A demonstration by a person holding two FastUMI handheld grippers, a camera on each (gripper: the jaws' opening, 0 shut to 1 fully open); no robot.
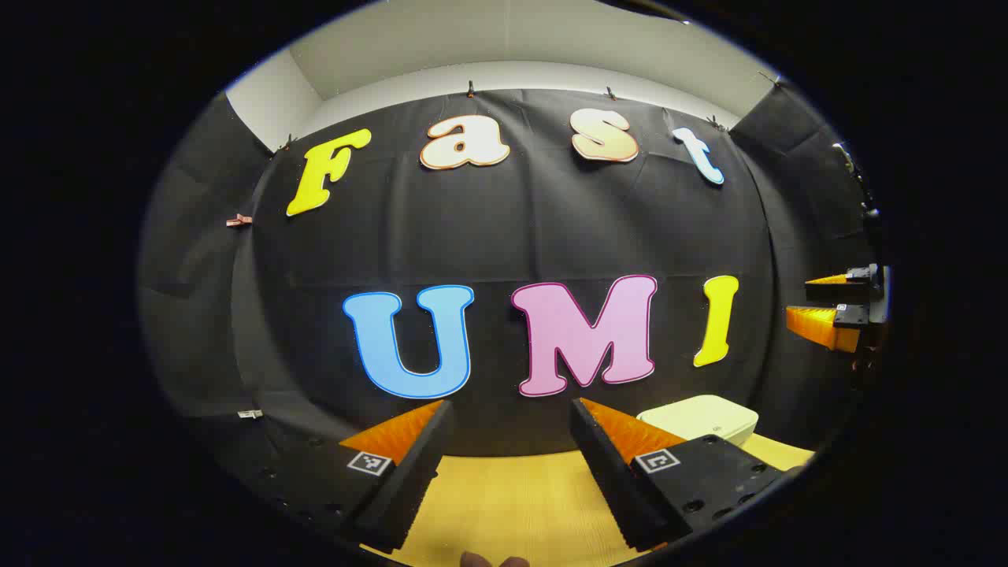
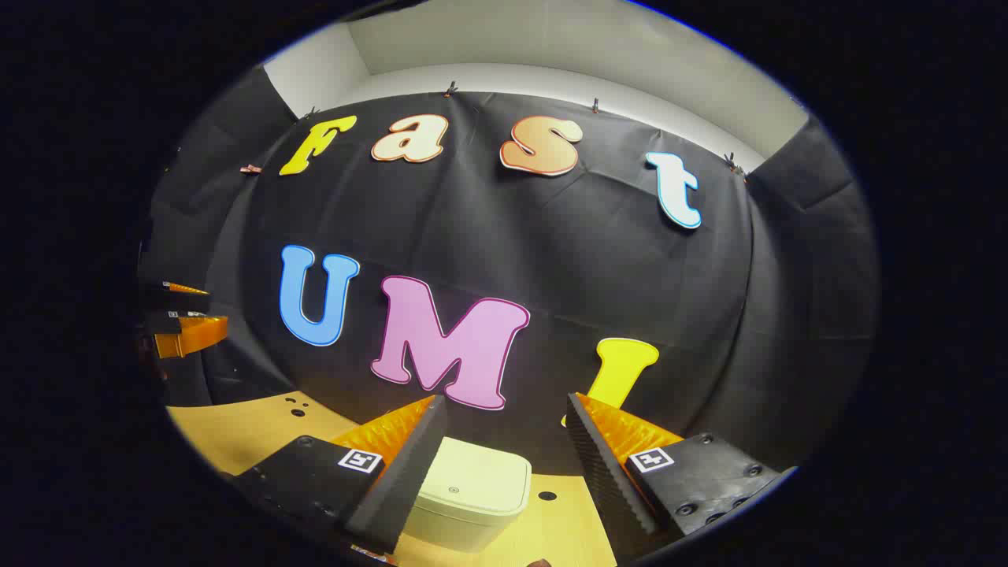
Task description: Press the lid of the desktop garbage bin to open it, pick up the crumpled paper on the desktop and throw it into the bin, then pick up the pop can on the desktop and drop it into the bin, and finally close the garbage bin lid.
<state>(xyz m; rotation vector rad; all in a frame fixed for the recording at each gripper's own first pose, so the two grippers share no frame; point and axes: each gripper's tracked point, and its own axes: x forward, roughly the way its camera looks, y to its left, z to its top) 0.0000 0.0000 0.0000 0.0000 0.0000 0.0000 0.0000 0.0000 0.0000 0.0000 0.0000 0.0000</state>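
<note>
stage: start, nothing done | bin [image 2: 472,492] lid shut, near table [image 2: 236,429] far edge | left gripper [image 1: 510,441], right gripper [image 2: 500,441]: jaws wide, empty

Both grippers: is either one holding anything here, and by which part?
Nothing is held. The left gripper and the right gripper both have their jaws apart with nothing between them. The garbage bin sits on the table, lid down, untouched.

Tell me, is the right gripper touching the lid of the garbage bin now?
Apart. In the right gripper view the right gripper hangs open above the closed lid, its fingertips clear of it.
</note>
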